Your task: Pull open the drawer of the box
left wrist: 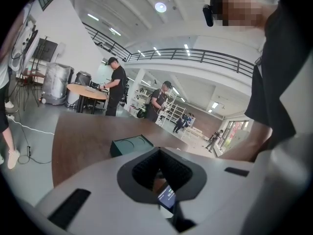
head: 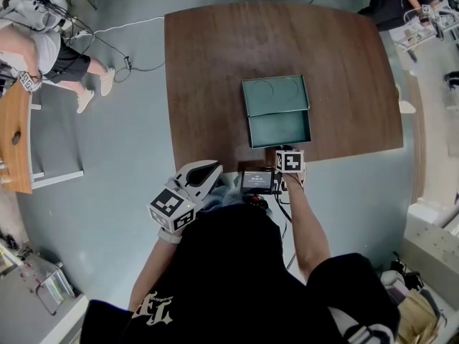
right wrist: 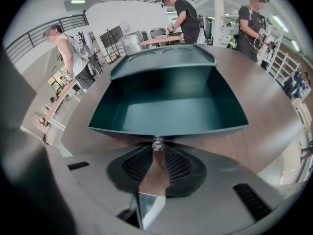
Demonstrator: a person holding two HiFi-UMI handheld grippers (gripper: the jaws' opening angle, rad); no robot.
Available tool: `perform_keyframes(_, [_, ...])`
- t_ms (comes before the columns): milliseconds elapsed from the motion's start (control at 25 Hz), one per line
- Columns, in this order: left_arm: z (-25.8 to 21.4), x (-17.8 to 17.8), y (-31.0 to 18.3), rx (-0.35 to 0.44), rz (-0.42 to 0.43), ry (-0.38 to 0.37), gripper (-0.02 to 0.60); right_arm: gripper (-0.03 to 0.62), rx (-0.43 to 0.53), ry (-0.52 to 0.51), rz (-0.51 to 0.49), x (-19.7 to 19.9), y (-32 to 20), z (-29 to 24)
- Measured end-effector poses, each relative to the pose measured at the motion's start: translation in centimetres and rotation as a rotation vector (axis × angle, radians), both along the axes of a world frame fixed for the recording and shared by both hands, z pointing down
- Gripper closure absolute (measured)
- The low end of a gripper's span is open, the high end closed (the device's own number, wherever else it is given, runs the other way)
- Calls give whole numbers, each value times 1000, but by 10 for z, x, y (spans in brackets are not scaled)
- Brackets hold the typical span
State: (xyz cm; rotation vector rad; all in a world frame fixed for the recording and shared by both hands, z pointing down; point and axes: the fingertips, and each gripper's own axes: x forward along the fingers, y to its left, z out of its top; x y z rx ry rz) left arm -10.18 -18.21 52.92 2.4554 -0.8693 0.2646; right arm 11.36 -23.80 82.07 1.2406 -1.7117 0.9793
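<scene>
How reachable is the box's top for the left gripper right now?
Probably yes. The left gripper hangs just off the table, with only bare wood between it and the box; the right gripper, at the knob of the drawer, sits off that path.

A green box [head: 275,94] sits on the brown table [head: 208,63], its drawer [head: 280,130] open.

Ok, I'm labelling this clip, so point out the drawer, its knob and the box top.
drawer [right wrist: 166,114], right gripper view, on its bare inside floor.
knob [right wrist: 157,143], right gripper view, on its metal head.
box top [head: 275,95], head view, middle of the top panel.
</scene>
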Motion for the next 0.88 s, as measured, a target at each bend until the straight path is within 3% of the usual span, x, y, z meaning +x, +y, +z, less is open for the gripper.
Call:
perform_keyframes(240, [-2,-6,6,10,-3,6,575,540,-41,-64,38,-2,2,1])
perform_keyframes(400, [-5,-6,8,22,-6,10,575,523,-32,-54,33,6,6,-3])
perform_keyframes(880, [-13,-30,31,61,-5,65,575,525,143,69,35,17,25,-75])
